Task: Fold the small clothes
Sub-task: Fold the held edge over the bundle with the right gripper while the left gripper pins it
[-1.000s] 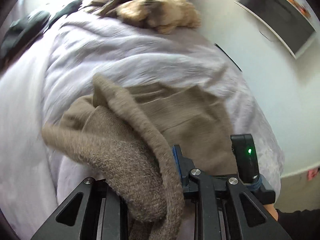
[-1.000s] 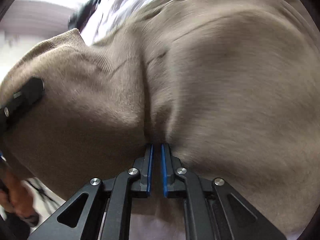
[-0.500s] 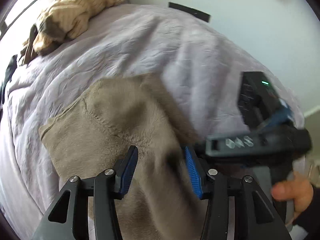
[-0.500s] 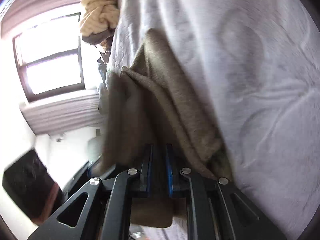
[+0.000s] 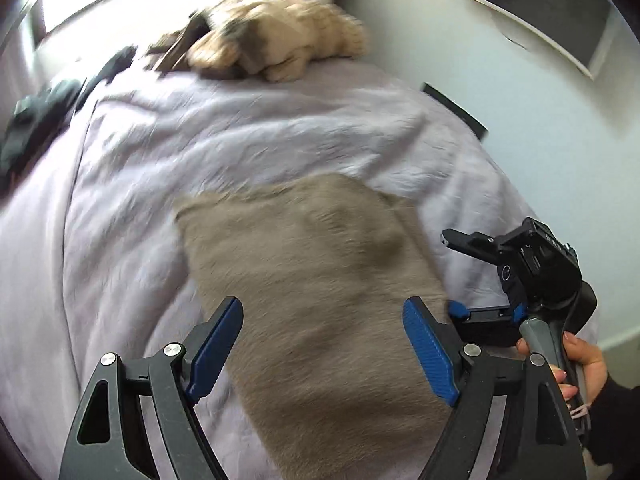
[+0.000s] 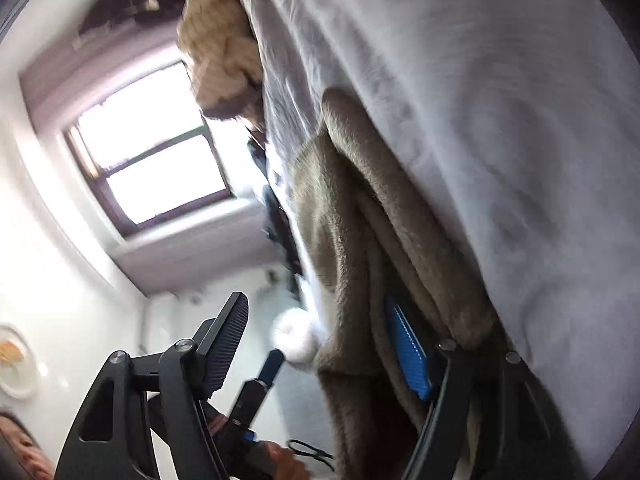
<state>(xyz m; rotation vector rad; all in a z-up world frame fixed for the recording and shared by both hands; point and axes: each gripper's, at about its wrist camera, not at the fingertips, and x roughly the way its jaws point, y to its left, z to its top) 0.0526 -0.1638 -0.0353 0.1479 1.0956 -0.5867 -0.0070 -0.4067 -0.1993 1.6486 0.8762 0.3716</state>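
A taupe knitted garment point(image 5: 316, 280) lies folded on the lilac bedsheet point(image 5: 240, 140). My left gripper point(image 5: 322, 312) hovers over its near half with its jaws opening, and the blue pads point(image 5: 218, 344) stand clear of the cloth on both sides. My right gripper point(image 5: 456, 274), held by a hand point(image 5: 580, 356), sits at the garment's right edge. In the right wrist view it is rolled on its side. The right gripper point(image 6: 320, 344) has its jaws opening, one blue pad point(image 6: 408, 348) lying against the stacked folds point(image 6: 352, 248) and the other finger free in the air.
A heap of cream knitwear point(image 5: 276, 44) lies at the far end of the bed, with dark clothes point(image 5: 40, 116) at the far left. The bed's edge drops off to the right near a white wall with a framed picture point(image 5: 532, 12). A window point(image 6: 156, 160) is behind.
Both grippers have opened and let go of the taupe garment, which was hanging bunched and now lies folded flat on the sheet. The right gripper swung down and rolled onto its side.
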